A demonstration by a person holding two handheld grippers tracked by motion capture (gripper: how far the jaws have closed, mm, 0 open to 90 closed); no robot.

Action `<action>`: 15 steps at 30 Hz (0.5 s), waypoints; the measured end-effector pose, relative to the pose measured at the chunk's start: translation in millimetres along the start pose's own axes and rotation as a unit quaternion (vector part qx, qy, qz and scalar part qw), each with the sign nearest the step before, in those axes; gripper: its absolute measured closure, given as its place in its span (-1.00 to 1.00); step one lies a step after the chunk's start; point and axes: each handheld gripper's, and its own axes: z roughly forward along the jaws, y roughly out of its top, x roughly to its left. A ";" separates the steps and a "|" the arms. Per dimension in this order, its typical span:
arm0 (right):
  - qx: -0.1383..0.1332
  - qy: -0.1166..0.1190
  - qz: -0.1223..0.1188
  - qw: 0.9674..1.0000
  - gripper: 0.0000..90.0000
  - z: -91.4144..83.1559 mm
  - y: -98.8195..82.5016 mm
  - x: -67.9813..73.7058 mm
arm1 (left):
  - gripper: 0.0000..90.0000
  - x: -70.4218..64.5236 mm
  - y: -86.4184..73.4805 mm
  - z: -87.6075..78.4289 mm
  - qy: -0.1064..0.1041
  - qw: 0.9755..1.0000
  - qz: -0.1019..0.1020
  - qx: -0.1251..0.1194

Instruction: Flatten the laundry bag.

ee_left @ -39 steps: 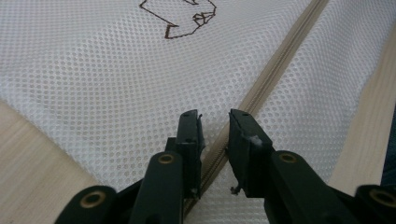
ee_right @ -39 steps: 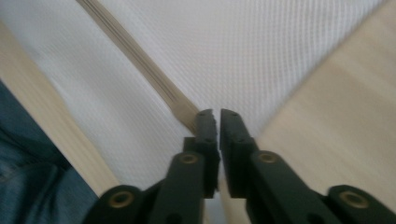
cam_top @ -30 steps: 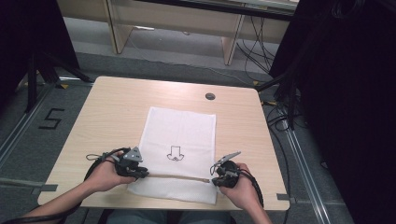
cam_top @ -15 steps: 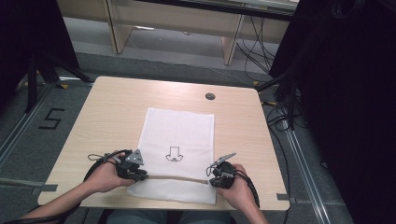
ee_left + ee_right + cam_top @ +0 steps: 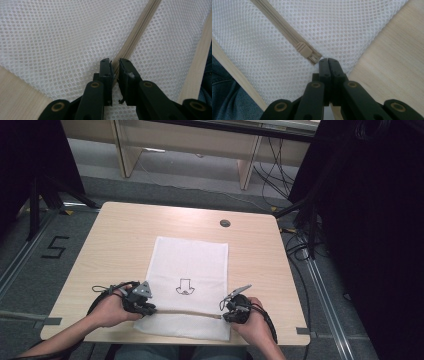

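While flat on the wooden table (image 5: 125, 240), near the person's edge, lies a white mesh laundry bag (image 5: 192, 260) with a small black arrow-like print (image 5: 184, 286) at mid-panel. Across the near end runs a beige zipper (image 5: 185, 312), side to side between the two hands. Looks zipped shut along the whole visible length, teeth meshed in both gripper views (image 5: 136, 37). Slider (image 5: 305, 49) parked at the right end, pull tab (image 5: 315, 58) lying just ahead of the right gripper (image 5: 329, 61). Right jaws clenched tight together at the bag's corner, perhaps pinching mesh edge or tab end; cannot tell which. Left gripper (image 5: 115, 65) planted at the opposite end, jaws nearly closed, straddling the zipper tape with a thin gap left between the pads. Judged as an early stage: both ends anchored, opening not yet begun. Left to do, probably: catch the tab, draw the slider toward the left hand, hold the tape steady meanwhile.
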 end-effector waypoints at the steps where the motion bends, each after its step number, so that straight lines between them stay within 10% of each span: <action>1: 0.000 0.000 0.000 1.000 1.00 -0.1 0.0 0.2 | 0.78 -0.3 -0.4 -0.3 -0.003 1.000 -0.001 0.002; 15: -0.026 -0.012 0.002 1.000 0.80 -8.7 -2.1 1.8 | 0.56 -0.7 -1.2 -4.7 -0.003 1.000 -0.015 -0.022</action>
